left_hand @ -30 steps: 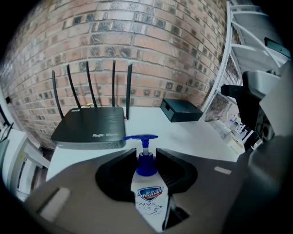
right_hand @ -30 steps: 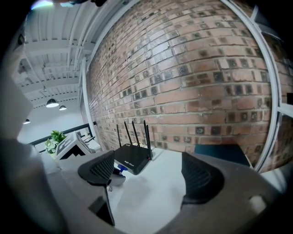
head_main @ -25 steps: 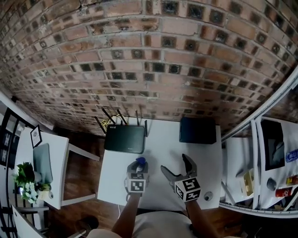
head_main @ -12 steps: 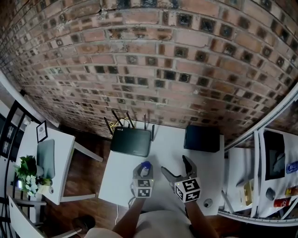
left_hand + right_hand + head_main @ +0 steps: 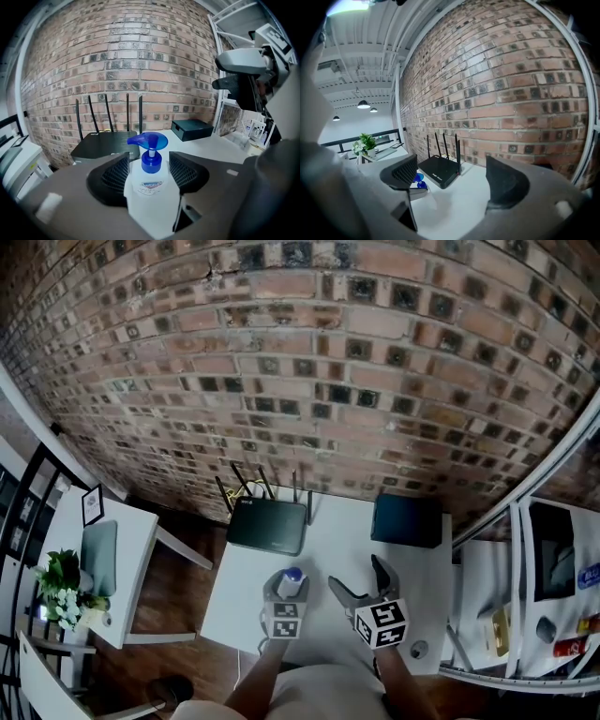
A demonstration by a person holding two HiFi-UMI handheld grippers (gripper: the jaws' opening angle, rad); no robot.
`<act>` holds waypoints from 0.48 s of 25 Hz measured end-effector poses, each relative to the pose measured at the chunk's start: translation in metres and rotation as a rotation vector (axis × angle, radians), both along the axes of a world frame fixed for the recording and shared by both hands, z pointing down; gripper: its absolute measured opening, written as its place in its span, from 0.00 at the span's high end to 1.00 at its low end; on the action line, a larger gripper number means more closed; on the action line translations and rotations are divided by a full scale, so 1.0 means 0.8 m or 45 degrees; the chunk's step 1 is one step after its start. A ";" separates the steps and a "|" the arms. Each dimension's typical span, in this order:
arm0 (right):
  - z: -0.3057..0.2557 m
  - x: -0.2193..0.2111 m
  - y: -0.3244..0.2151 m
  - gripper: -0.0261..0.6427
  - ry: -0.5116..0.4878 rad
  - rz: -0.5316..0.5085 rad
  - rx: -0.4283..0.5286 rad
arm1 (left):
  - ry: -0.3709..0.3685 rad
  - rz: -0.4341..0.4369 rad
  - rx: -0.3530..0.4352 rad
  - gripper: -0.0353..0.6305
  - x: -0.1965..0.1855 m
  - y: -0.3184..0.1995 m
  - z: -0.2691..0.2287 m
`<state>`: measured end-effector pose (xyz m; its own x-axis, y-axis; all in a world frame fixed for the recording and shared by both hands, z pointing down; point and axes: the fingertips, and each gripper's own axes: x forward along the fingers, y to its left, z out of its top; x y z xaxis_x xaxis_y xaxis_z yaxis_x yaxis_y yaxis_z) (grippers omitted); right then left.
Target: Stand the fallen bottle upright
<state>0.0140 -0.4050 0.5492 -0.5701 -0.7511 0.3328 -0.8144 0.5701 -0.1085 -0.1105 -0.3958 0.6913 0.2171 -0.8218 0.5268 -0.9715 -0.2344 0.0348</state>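
A red-brown brick wall (image 5: 300, 362) rises just beyond the fingers (image 5: 115, 174), behind the far edge of the white desk (image 5: 328, 540) beneath them. Left of the fingers, dark wooden floor (image 5: 178, 582) separates the desk from a smaller white table (image 5: 131, 531), which bears a potted plant (image 5: 61, 582) and a small framed picture (image 5: 92, 505). Farther left runs what looks like a black railing (image 5: 23, 512). Right of the fingers stands a white shelving unit (image 5: 478, 549). Overhead, a white beamed ceiling (image 5: 361, 51) carries lit round pendant lamps (image 5: 363, 104).

The white bottle (image 5: 151, 187) with a blue pump head stands upright on the white table (image 5: 337, 542), near the router (image 5: 105, 143).
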 end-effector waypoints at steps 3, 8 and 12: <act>0.000 0.009 0.011 0.29 -0.016 0.007 -0.001 | 0.007 -0.023 0.017 0.50 -0.003 0.010 -0.010; -0.001 0.020 0.028 0.29 -0.136 0.014 -0.046 | -0.017 -0.068 0.079 0.50 -0.007 0.038 -0.041; -0.021 0.014 0.044 0.29 -0.235 -0.017 -0.034 | -0.036 -0.119 0.176 0.48 -0.030 0.061 -0.093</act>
<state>0.0254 -0.3695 0.5323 -0.6334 -0.7352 0.2414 -0.7715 0.5759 -0.2704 -0.1344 -0.3466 0.6172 0.1232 -0.9027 0.4122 -0.9894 -0.1438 -0.0190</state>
